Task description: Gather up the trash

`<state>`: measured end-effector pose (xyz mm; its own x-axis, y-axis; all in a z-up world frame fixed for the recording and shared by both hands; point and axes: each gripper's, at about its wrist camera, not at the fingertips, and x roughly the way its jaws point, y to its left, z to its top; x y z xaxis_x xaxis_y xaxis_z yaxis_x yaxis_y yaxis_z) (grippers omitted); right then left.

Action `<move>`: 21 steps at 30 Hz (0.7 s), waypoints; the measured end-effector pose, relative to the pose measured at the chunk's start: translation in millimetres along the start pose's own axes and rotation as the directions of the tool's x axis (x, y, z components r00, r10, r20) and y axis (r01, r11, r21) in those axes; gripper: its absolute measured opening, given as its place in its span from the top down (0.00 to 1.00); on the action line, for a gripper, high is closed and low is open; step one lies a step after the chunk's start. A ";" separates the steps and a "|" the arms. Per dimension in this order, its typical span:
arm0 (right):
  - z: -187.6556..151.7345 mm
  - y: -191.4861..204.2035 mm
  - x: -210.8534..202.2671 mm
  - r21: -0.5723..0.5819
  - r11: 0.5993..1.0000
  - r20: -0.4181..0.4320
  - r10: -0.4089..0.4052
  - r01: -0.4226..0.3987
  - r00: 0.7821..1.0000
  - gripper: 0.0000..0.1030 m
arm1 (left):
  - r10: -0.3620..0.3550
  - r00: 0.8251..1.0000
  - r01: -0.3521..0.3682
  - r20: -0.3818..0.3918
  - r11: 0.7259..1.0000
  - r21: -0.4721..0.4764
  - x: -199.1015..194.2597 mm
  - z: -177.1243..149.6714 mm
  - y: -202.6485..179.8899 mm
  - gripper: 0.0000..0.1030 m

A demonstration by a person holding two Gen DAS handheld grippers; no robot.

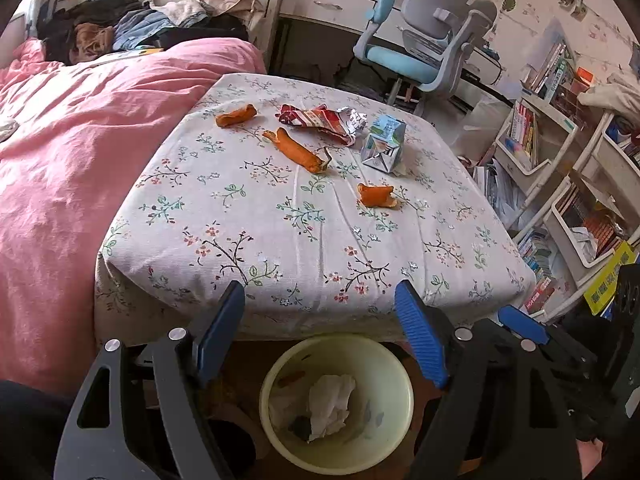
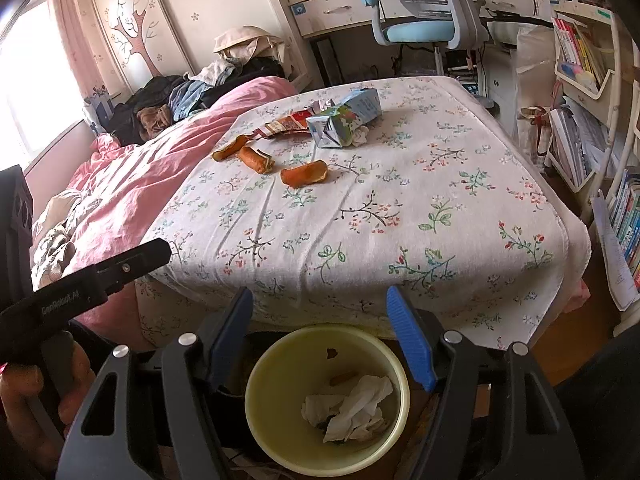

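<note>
A table with a floral cloth [image 1: 280, 216] [image 2: 400, 208] carries trash: three orange peels [image 1: 298, 151] [image 1: 236, 116] [image 1: 376, 195] [image 2: 304, 175], a crumpled red snack wrapper [image 1: 320, 119] [image 2: 284, 124] and a squashed blue milk carton [image 1: 384, 142] [image 2: 344, 120]. A pale yellow bin [image 1: 404, 392] [image 2: 256, 388] with crumpled white tissue [image 1: 330, 404] [image 2: 352, 408] stands on the floor below the table's near edge. My left gripper [image 1: 320, 320] and right gripper [image 2: 320, 320] are both open and empty, held above the bin.
A bed with a pink duvet [image 1: 72, 152] [image 2: 140, 176] and piled clothes lies to the left. A blue and grey desk chair [image 1: 424, 40] [image 2: 420, 8] stands beyond the table. Shelves of books [image 1: 560, 152] [image 2: 580, 120] line the right side.
</note>
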<state>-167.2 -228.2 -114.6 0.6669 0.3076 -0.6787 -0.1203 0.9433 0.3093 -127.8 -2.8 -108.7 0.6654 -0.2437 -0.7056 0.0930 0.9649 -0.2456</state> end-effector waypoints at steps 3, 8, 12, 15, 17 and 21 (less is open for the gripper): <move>0.8 1.3 -0.6 -0.006 1.000 0.005 -0.003 0.003 1.000 0.35 | 0.004 1.000 -0.004 0.016 1.000 -0.006 -2.3 1.2 1.1 0.28; 1.0 2.8 -0.8 -0.014 1.000 0.009 -0.009 0.009 1.000 0.33 | 0.016 0.999 -0.016 0.029 1.000 -0.019 -4.3 2.8 4.3 0.26; 0.4 4.1 -0.9 -0.023 1.000 0.014 -0.012 0.012 1.000 0.33 | 0.026 0.999 -0.025 0.035 0.999 -0.035 -4.8 3.6 7.8 0.24; 0.1 5.3 -0.1 -0.028 1.000 0.014 -0.013 0.013 1.000 0.33 | 0.028 0.999 -0.026 0.038 0.999 -0.040 -5.3 3.7 9.1 0.23; 0.0 5.7 -0.1 -0.030 0.999 0.015 -0.013 0.014 1.000 0.33 | 0.029 0.999 -0.027 0.039 0.999 -0.041 -5.4 4.0 9.6 0.23; -0.1 6.0 -0.1 -0.030 0.999 0.015 -0.014 0.015 1.000 0.33 | 0.031 0.999 -0.029 0.039 0.999 -0.046 -5.1 4.6 10.3 0.21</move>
<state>-168.0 -222.6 -112.8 0.6793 0.2924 -0.6731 -0.1324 0.9510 0.2795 -126.8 8.9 -104.6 0.6960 -0.2099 -0.6867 0.0394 0.9660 -0.2554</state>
